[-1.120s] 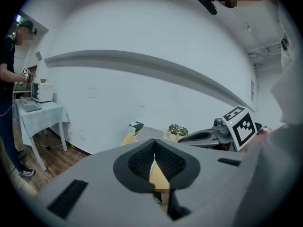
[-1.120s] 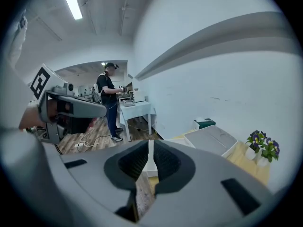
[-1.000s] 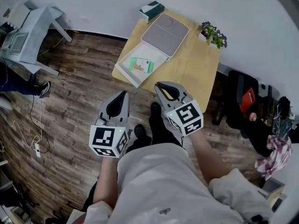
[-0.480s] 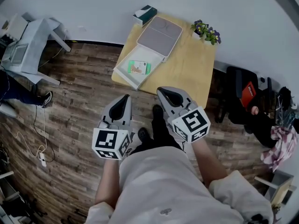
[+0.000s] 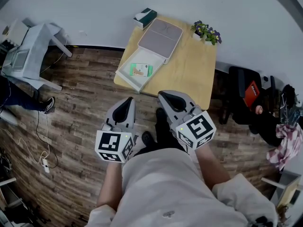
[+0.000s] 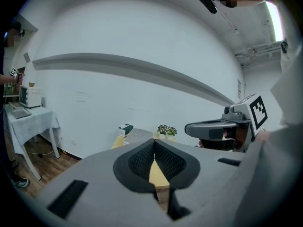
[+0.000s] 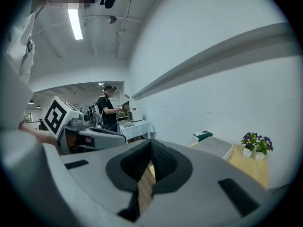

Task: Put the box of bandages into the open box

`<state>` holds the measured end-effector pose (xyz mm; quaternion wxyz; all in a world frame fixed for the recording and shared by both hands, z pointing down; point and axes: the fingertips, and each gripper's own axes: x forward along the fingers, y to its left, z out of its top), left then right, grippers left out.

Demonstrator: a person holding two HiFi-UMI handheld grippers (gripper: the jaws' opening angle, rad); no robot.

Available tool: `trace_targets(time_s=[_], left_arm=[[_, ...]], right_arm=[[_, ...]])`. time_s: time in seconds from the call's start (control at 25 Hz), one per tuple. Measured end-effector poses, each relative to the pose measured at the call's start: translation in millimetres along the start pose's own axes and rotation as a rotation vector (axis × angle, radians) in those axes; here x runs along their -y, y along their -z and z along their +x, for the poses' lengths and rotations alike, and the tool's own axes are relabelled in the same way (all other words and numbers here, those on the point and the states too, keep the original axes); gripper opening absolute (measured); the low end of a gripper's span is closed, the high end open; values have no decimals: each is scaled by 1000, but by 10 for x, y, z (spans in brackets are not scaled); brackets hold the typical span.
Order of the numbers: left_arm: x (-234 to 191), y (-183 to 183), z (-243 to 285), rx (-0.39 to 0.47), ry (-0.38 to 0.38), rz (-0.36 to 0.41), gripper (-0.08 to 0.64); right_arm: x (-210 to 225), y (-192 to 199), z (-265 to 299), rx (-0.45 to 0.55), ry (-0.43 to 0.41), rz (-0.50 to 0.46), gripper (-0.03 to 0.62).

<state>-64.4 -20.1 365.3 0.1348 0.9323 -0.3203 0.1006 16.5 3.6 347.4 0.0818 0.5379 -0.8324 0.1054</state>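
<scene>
pointing forward: left tongs (image 5: 128, 101), right tongs (image 5: 164, 96)

My left tool (image 5: 128, 102) and right tool (image 5: 164, 97), both closed, hang over bare wooden floor (image 5: 90, 93) at the centre of the frame. They sit just short of the tabletop (image 5: 189, 74) and its near edge, with open air ahead. The open box (image 5: 125, 77) takes the tabletop's left side, its lid (image 5: 160, 38) laid open behind it toward the wall. A tissue box (image 5: 145, 17) blocks the far left corner and a flower pot (image 5: 204, 31) the far right. The right half is bare wood, my widest lane. Dark furniture (image 5: 241, 86) crowds the floor right of the tabletop.
</scene>
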Motion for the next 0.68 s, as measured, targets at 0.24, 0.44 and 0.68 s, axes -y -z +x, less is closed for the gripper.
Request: trace_targets(time_s=[0.24, 0.44, 0.68], left_arm=[[0, 12, -36, 3, -6, -4, 5], [-56, 29, -73, 4, -23, -11, 5], [-67, 39, -102, 12, -33, -19, 5]], right_arm=[[-37, -39, -35, 8, -5, -24, 3], [-38, -12, -24, -3, -4, -29, 3], [-24, 34, -46, -14, -3, -28, 3]])
